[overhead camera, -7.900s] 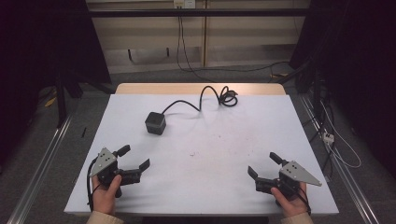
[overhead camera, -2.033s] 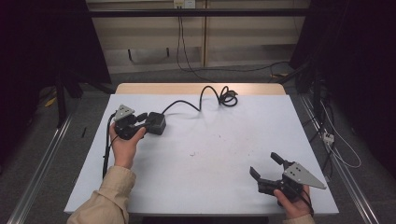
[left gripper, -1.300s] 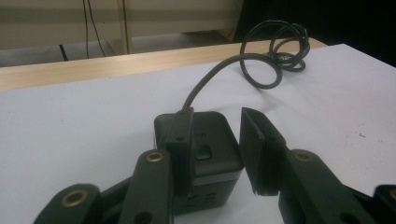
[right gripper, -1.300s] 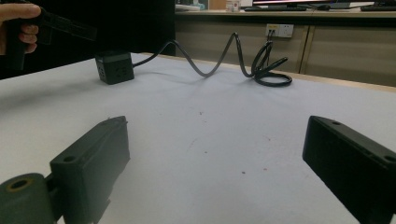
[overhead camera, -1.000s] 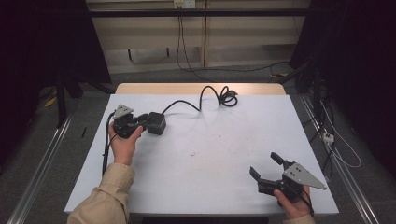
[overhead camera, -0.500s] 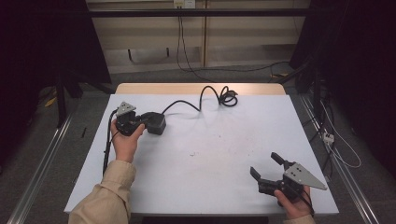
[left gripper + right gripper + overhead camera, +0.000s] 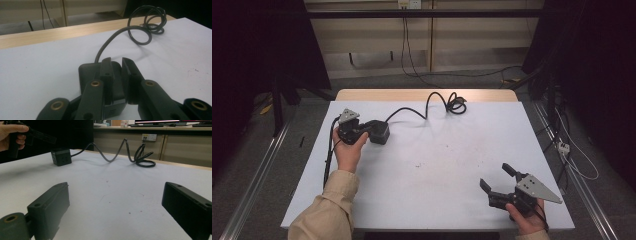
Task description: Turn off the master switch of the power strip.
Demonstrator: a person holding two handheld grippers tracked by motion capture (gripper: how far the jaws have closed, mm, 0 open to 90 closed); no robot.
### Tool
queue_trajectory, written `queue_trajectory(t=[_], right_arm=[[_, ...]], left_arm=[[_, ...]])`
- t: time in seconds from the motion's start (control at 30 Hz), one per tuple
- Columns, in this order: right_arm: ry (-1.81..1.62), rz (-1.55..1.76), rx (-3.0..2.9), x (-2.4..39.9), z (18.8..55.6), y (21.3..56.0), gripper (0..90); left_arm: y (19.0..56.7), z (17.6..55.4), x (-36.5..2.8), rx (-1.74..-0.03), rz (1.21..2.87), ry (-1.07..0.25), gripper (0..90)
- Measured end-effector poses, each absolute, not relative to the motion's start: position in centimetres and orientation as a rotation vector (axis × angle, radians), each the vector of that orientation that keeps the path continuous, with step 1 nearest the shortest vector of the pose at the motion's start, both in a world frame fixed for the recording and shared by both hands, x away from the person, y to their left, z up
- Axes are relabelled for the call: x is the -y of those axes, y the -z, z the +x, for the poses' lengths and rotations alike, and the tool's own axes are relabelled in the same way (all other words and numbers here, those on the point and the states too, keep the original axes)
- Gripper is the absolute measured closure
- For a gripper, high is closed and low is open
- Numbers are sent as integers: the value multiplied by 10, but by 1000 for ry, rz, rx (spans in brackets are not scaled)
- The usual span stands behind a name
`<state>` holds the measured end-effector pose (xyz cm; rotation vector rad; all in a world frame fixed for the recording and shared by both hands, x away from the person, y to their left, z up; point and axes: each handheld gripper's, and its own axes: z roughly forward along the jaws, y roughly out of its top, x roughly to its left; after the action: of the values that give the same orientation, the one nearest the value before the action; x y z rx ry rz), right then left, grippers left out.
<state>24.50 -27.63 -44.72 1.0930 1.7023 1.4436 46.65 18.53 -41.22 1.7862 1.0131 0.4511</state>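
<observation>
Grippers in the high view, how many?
2. The left gripper is at the table's far left, at the black cube socket. The right gripper is at the near right corner, jaws wide apart over bare table.

The worktop (image 7: 437, 165) lies bare across its middle and near side, open for passage. At far left the black cube (image 7: 378, 132) blocks the way; its cord (image 7: 412, 111) arches and coils (image 7: 455, 104) along the far edge.
</observation>
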Motion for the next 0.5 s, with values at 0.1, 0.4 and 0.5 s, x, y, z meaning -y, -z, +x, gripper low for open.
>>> queue_trajectory(t=[0.1,0.4,0.5], right_arm=[[-1444,1093,-1704,276,245,447,69],[-1446,1087,-1709,275,245,447,72],[-1446,1086,-1709,276,245,447,72]], left_arm=[[413,467,-185,-1014,1795,-457,805],[411,468,-185,-1008,1818,-469,838],[409,468,-185,-1005,1815,-472,844]])
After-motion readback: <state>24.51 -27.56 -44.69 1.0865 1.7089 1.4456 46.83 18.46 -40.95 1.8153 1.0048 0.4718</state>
